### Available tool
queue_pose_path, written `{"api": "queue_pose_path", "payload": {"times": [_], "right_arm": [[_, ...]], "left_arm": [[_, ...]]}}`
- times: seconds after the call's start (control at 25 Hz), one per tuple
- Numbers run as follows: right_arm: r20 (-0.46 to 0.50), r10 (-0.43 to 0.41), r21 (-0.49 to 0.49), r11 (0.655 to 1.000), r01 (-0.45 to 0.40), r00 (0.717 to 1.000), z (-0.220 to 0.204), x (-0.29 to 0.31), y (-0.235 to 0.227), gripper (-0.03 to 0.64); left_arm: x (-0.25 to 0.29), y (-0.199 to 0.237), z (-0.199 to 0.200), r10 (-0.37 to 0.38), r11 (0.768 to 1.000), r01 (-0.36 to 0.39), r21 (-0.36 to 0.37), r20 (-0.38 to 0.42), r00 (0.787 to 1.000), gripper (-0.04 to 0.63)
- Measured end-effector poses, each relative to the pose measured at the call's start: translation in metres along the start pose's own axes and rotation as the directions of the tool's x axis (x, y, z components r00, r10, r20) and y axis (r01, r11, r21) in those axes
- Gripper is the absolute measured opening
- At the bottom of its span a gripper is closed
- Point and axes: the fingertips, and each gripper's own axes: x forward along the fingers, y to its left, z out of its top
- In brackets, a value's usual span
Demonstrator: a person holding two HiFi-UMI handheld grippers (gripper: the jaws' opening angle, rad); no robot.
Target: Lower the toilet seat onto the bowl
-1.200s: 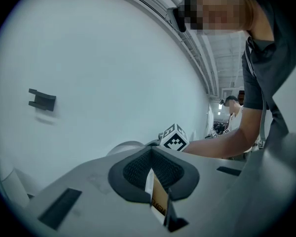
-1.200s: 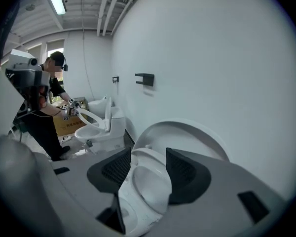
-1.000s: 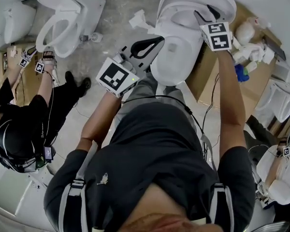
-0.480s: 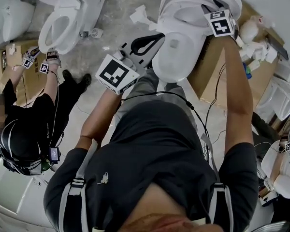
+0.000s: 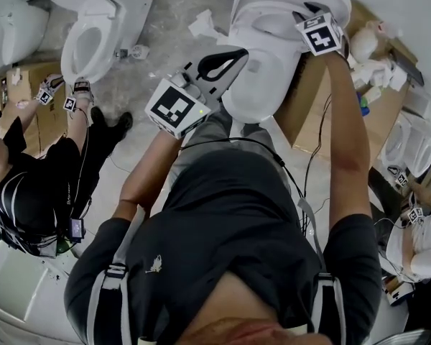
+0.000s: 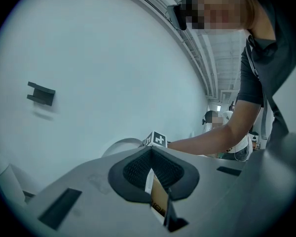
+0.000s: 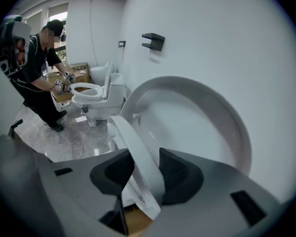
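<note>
Between the jaws of the right gripper (image 7: 142, 168), which had just been closing, sat the rim of the toilet seat (image 7: 124, 130), both pads pressing on it. The seat stood half raised above the bowl (image 5: 258, 92), clear of the upright lid (image 7: 202, 117). The left gripper (image 6: 150, 168), jaws together and empty, hung just beside the bowl.

On my feed the floor (image 5: 165, 20) is grey and mottled, with pale scuffs in places. The walls (image 7: 197, 28) are plain white, and a small dark bracket (image 7: 154, 41) is fixed high on one. Another toilet (image 5: 93, 27) stands against the far wall with cardboard boxes (image 5: 7, 92) near it. Daylight comes through a window (image 7: 56, 14).
</note>
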Motion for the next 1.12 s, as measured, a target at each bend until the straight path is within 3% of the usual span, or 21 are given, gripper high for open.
{"api": "queue_pose_path", "payload": {"times": [1.12], "right_arm": [[-0.011,0.036,-0.153,0.987,-0.037,0.999,-0.021,-0.022,0.041,0.123]], "left_arm": [[0.036,-0.037,-0.01,-0.006,1.0,0.007,0.012,-0.024,1.0,0.004]]}}
